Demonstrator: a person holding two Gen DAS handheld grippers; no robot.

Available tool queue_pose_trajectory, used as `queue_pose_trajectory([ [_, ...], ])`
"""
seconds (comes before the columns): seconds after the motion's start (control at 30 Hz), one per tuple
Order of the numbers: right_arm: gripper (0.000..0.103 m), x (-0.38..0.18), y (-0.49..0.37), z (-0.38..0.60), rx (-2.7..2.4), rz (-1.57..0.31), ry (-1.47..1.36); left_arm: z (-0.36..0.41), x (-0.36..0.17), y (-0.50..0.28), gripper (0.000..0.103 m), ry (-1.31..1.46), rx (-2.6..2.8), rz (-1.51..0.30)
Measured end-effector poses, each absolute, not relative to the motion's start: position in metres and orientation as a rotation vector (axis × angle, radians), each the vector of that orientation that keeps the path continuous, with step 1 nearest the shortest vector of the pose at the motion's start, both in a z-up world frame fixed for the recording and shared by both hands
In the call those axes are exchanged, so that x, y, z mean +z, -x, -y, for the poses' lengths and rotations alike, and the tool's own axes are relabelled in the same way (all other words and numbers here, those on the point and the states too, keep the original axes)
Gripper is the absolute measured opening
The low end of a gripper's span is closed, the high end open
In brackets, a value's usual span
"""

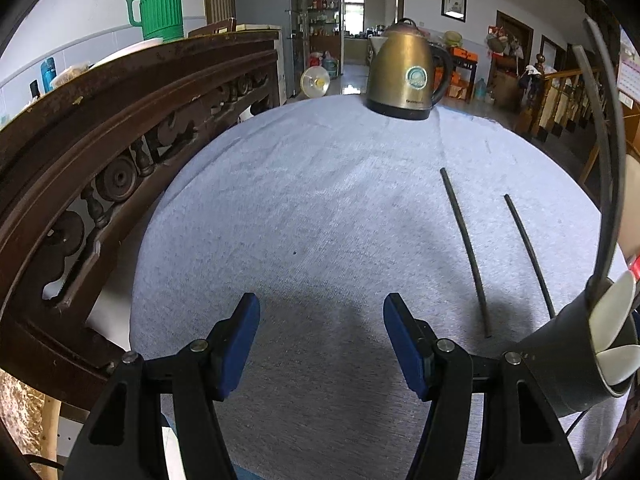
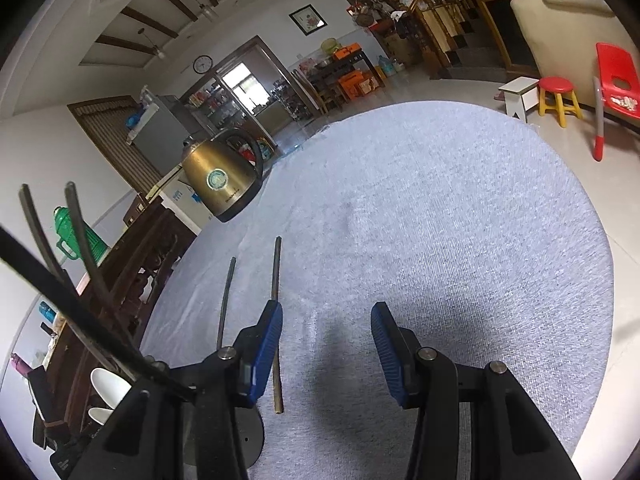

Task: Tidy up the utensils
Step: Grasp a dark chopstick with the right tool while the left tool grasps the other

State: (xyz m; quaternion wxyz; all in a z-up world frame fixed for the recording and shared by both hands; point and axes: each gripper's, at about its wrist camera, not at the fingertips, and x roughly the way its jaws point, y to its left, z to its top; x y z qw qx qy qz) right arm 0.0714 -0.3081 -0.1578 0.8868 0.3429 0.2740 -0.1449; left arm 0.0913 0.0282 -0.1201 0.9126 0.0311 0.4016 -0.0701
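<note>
Two dark chopsticks lie on the grey cloth, the thicker one (image 1: pixel 464 248) left of the thinner one (image 1: pixel 530 254). A dark utensil holder (image 1: pixel 560 356) stands at the right edge with white spoons (image 1: pixel 612 312) and two more chopsticks (image 1: pixel 600 128) standing in it. My left gripper (image 1: pixel 322 344) is open and empty, low over the cloth, left of the loose chopsticks. In the right wrist view my right gripper (image 2: pixel 326 348) is open and empty; the thicker chopstick (image 2: pixel 276 320) runs just beside its left finger, the thinner one (image 2: pixel 226 300) further left, the holder's (image 2: pixel 248 436) base below.
A brass electric kettle (image 1: pixel 404 72) stands at the far side of the cloth-covered table (image 1: pixel 320 200). A carved dark wooden cabinet (image 1: pixel 100 128) borders the table on the left, with a green thermos (image 1: pixel 160 0) on top. Red stools (image 2: pixel 558 98) stand on the floor beyond the table.
</note>
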Motion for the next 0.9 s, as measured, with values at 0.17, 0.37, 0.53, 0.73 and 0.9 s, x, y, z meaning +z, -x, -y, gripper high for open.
queue_pose_trajectory([
  [0.17,0.049,-0.161,-0.076,0.309,-0.307,-0.587,-0.715,-0.029,-0.125,-0.098,0.065,-0.071,-0.138,-0.849],
  [0.37,0.049,-0.162,-0.089,0.312,-0.305,-0.612,-0.703,-0.029,-0.127,-0.111,0.065,-0.085,-0.13,-0.864],
  [0.53,0.049,-0.164,-0.108,0.316,-0.292,-0.662,-0.697,-0.028,-0.127,-0.123,0.065,-0.108,-0.126,-0.875],
  [0.73,0.053,-0.165,-0.141,0.318,-0.252,-0.737,-0.654,-0.025,-0.128,-0.143,0.065,-0.151,-0.137,-0.897],
  [0.9,0.054,-0.167,-0.174,0.319,-0.225,-0.81,-0.605,-0.016,-0.13,-0.168,0.065,-0.186,-0.174,-0.947],
])
